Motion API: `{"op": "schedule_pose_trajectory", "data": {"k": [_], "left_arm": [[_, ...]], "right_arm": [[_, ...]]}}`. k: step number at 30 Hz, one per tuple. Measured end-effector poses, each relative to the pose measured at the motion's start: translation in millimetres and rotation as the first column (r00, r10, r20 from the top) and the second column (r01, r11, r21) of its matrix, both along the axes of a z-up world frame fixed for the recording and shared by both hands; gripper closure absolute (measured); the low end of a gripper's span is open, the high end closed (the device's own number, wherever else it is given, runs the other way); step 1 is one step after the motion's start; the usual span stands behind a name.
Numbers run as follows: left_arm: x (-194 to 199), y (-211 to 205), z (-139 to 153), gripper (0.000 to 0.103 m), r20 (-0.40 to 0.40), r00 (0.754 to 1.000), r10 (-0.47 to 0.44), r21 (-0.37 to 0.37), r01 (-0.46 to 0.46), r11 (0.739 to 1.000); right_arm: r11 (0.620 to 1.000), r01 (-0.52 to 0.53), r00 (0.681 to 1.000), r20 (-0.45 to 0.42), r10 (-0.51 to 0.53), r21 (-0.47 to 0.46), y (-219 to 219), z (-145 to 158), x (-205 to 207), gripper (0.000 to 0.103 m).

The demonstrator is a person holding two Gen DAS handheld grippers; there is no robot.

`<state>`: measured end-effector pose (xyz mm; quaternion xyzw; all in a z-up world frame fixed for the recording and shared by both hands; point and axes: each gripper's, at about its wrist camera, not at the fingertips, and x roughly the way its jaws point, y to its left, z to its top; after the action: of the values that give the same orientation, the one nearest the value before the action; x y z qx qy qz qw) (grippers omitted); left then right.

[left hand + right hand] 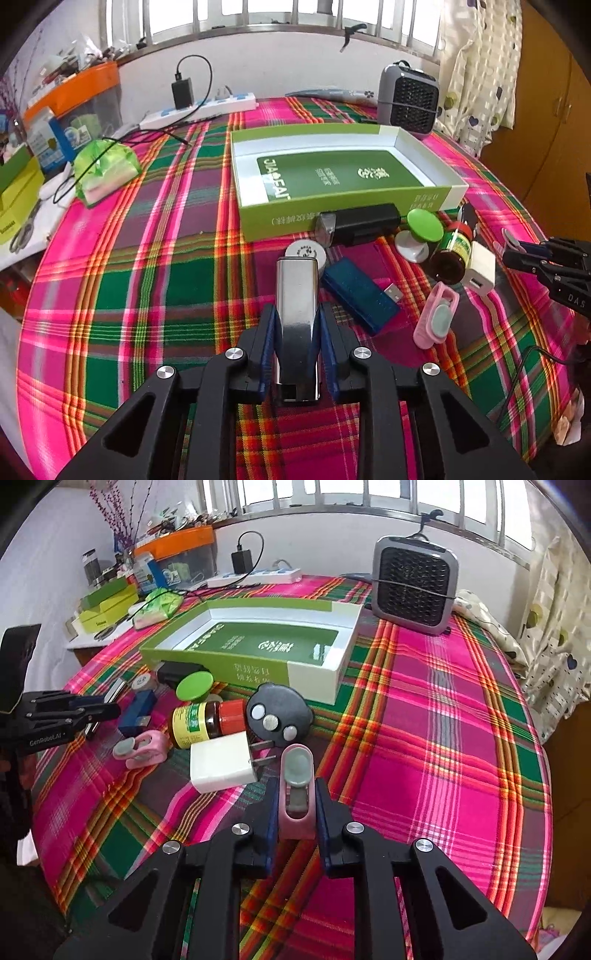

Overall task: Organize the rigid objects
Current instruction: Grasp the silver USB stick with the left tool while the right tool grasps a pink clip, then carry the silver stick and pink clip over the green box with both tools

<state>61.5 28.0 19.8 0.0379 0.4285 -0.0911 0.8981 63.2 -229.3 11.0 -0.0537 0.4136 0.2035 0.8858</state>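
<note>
Left wrist: green box (343, 218), bare inside.

A worktop (155, 258) draped in pink and green plaid cloth is carrying an open green box (343, 173), a grey fan heater (408, 99), a white power strip (199, 110), a green bag (105, 171), and loose small items: a blue USB device (360, 291), a brown bottle (452, 251), a white charger (480, 267), a pink clip (436, 319).

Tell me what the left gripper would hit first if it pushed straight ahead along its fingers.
Probably the small white round container, just beyond the tip of the silver metal case held in the left gripper; depth is uncertain.
</note>
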Motion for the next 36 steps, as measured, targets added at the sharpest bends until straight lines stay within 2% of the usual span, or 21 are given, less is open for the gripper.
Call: {"op": "schedule_pose_trajectory", "data": {"k": [9, 21, 29, 36], "left_arm": [[4, 4, 24, 0.081, 0.047, 0.999, 0.013, 0.0, -0.013, 1.0], [45, 5, 48, 0.081, 0.073, 0.997, 0.012, -0.015, -0.011, 1.0], [77, -3, 55, 0.081, 0.073, 0.997, -0.012, -0.015, 0.013, 1.0], [111, -8, 49, 0.081, 0.039, 0.999, -0.008, -0.045, 0.009, 0.999]], "right_arm": [[0.999, 0.037, 0.998, 0.042, -0.037, 0.02, -3, 24, 6, 0.084], [0.998, 0.065, 0.994, 0.092, -0.064, -0.005, 12, 56, 40, 0.084], [0.999, 0.041, 0.997, 0.068, -0.041, -0.011, 30, 62, 77, 0.084], [0.999, 0.034, 0.999, 0.016, -0.033, -0.027, 49, 51, 113, 0.084]]}}
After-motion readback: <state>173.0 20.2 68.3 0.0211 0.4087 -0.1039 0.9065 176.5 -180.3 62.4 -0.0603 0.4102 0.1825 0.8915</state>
